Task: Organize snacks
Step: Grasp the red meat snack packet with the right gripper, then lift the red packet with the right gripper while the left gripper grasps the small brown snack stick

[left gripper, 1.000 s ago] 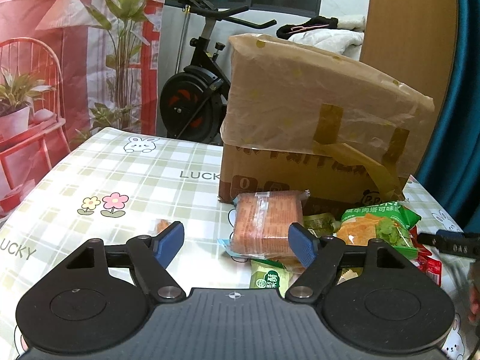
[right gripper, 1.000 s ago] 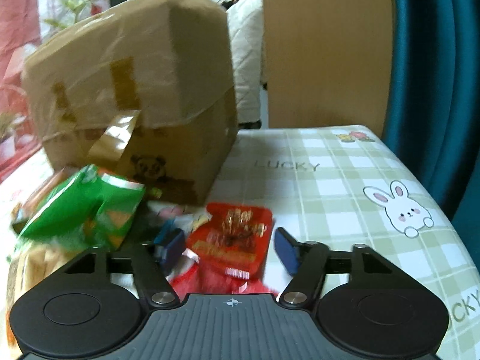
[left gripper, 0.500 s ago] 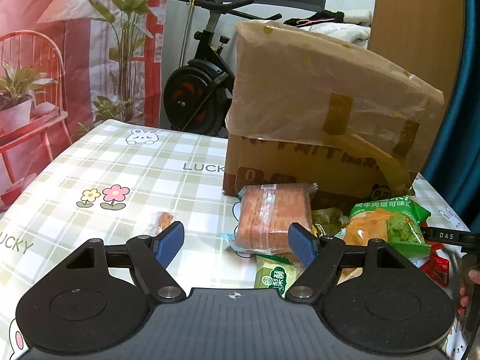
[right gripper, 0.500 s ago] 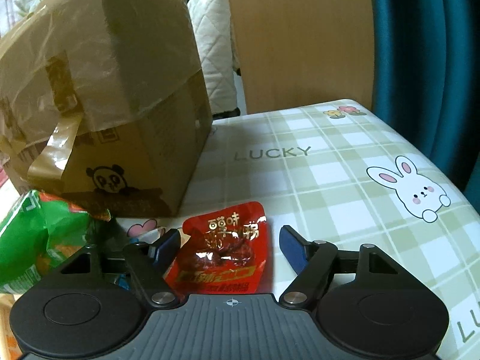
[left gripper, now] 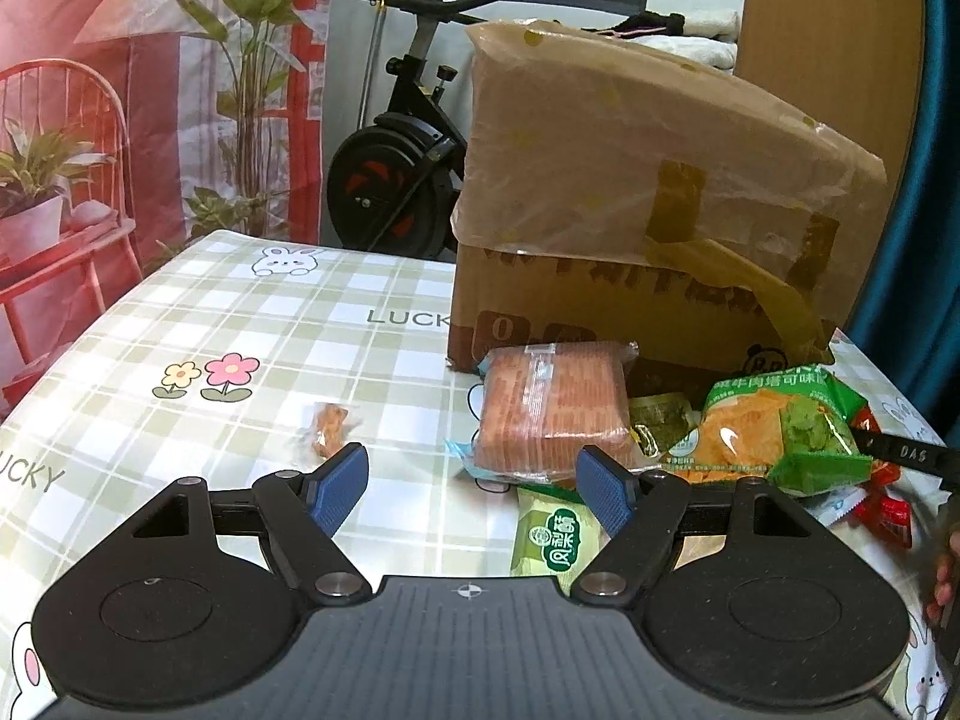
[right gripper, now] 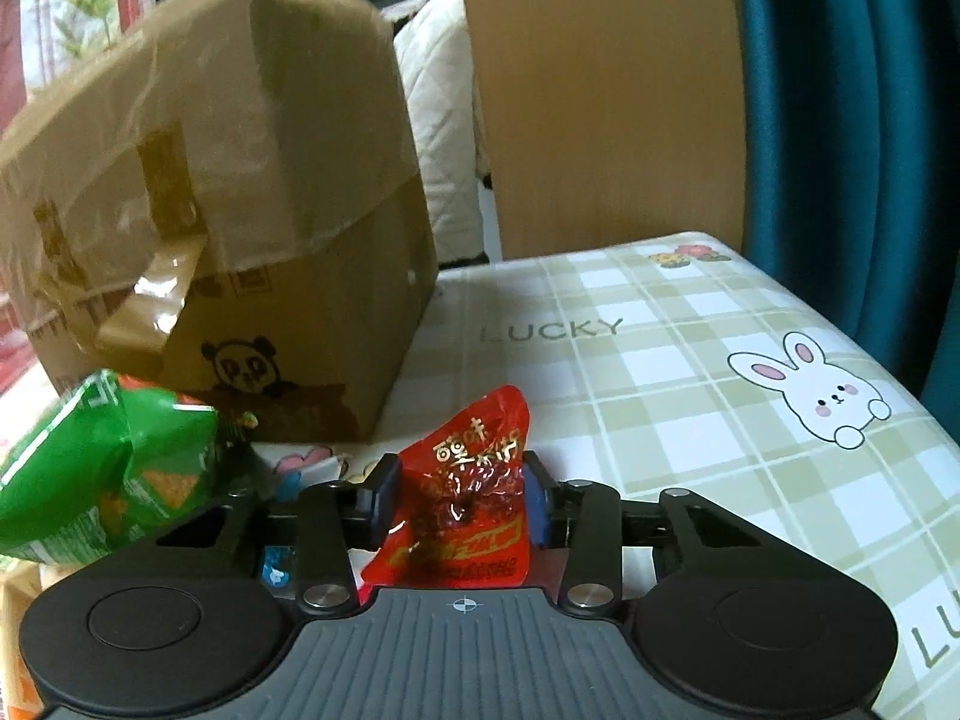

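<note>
My right gripper (right gripper: 459, 495) is shut on a red snack packet (right gripper: 465, 492), which crumples and tilts up between the fingers. A green chip bag (right gripper: 102, 468) lies to its left; it also shows in the left wrist view (left gripper: 780, 429). My left gripper (left gripper: 474, 483) is open and empty above the table, just short of a clear-wrapped pack of orange biscuits (left gripper: 552, 405). A green packet (left gripper: 555, 534) lies under its right finger. A small orange wrapped snack (left gripper: 330, 429) lies near its left fingertip.
A large cardboard box (left gripper: 636, 216) wrapped in plastic stands at the back of the checked tablecloth (left gripper: 240, 324); it also shows in the right wrist view (right gripper: 240, 204). An exercise bike (left gripper: 396, 156) stands beyond the table. A teal curtain (right gripper: 852, 120) hangs to the right.
My right gripper has shut on the red packet and lifted its front end off the table. My left gripper has drifted slightly and stays open.
</note>
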Demonstrator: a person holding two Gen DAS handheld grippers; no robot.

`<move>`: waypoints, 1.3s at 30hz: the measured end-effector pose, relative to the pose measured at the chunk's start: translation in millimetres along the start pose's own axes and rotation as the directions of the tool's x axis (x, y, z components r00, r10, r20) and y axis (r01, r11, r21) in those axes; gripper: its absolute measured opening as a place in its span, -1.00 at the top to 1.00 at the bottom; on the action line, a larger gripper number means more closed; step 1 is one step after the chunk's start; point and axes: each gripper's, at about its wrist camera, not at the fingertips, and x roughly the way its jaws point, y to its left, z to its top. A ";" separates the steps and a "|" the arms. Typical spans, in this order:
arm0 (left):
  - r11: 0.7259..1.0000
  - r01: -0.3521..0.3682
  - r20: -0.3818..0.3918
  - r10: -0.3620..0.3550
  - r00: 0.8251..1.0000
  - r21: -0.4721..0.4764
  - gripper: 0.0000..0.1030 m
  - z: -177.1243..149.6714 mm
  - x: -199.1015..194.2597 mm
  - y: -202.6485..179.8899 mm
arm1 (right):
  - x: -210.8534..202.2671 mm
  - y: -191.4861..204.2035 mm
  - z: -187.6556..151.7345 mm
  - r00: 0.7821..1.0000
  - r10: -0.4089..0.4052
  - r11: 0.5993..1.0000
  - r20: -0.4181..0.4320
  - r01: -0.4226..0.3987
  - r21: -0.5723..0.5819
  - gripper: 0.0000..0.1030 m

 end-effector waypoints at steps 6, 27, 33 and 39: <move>1.000 0.015 -0.021 -0.015 1.000 0.006 -0.52 -2.5 4.3 -1.9 | -5.7 -5.0 -2.5 0.998 0.044 0.999 0.035 -0.045 0.020 0.27; 0.999 -0.030 -0.020 0.030 0.999 -0.040 -0.28 0.6 19.1 12.6 | -6.8 -6.0 -4.7 0.996 0.078 0.996 0.043 -0.079 0.032 0.27; 0.984 -0.160 -0.034 0.157 0.987 -0.075 0.07 13.8 45.1 51.0 | -6.2 -3.8 -4.8 0.996 0.081 0.996 0.042 -0.083 0.032 0.27; 0.981 -0.182 -0.061 0.177 0.982 -0.074 0.07 16.4 72.1 61.7 | -5.3 -3.8 -4.8 0.996 0.084 0.996 0.038 -0.085 0.028 0.27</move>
